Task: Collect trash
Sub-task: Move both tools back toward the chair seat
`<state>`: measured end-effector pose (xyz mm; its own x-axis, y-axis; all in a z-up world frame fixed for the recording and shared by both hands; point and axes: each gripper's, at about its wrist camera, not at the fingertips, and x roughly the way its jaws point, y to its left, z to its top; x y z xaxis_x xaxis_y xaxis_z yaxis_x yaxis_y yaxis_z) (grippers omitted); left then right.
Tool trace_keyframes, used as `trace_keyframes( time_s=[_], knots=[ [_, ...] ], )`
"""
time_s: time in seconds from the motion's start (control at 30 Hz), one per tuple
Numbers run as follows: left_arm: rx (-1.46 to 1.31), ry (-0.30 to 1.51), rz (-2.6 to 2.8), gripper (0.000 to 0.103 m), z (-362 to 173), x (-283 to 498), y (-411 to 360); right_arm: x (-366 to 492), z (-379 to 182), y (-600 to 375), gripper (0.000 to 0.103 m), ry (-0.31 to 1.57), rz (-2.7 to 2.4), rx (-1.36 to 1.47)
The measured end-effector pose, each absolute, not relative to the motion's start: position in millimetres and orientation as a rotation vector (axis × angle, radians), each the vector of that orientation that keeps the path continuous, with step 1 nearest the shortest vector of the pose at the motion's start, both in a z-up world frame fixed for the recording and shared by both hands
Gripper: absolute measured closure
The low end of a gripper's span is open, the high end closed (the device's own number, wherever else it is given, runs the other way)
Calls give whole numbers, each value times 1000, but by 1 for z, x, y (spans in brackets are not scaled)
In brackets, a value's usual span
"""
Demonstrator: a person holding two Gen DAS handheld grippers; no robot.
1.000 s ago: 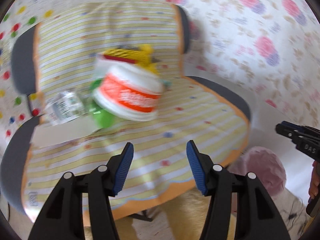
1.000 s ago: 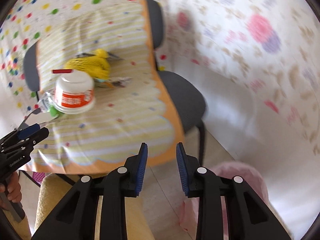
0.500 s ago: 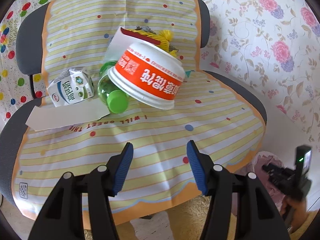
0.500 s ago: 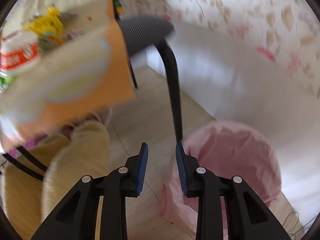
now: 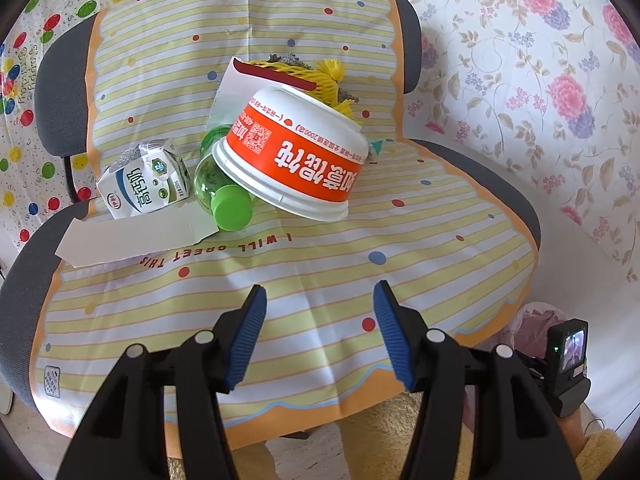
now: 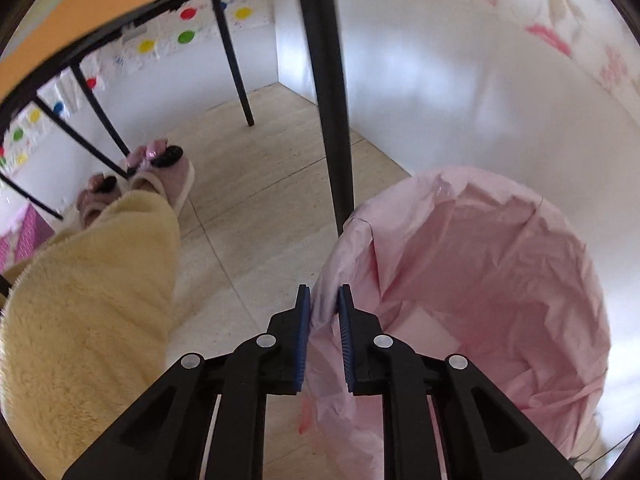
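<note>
Left wrist view shows the trash heaped on a chair seat draped with a striped, dotted cloth (image 5: 400, 240): an upside-down orange-and-white noodle bowl (image 5: 296, 160) leans on a green bottle (image 5: 224, 192) whose cap faces the camera. A crumpled milk carton (image 5: 144, 182) lies just left of the bottle, a white cardboard strip (image 5: 132, 238) lies in front of both, and a yellow mesh net (image 5: 324, 76) sits behind the bowl. The left gripper (image 5: 320, 334) hovers over the bare front of the cloth, released, with nothing between its jaws and well apart from the heap.

On the right wrist view, the right gripper (image 6: 323, 332) is at the near rim of a bin lined with a pink trash bag (image 6: 480, 264). Its jaws are closing, with a fold of the bag's edge between them; whether the pads already press it cannot be told. A black chair leg (image 6: 332, 120) stands just beyond the bag, and a fluffy yellow trouser leg (image 6: 88, 312) with a pink slipper (image 6: 168, 172) is to the left on the floor.
</note>
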<state>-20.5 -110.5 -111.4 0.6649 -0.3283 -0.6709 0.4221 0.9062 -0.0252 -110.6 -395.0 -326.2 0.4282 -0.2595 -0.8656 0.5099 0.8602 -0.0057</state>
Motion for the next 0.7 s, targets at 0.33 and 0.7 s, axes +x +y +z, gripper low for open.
trace_keyframes(
  time_s=[0.33, 0.7],
  knots=[
    [124, 732, -422, 49, -110, -23, -107, -98, -338, -396, 87, 1061, -501, 268],
    [119, 739, -419, 49, -113, -16, -102, -96, -317, -397, 96, 983, -395, 498]
  ],
)
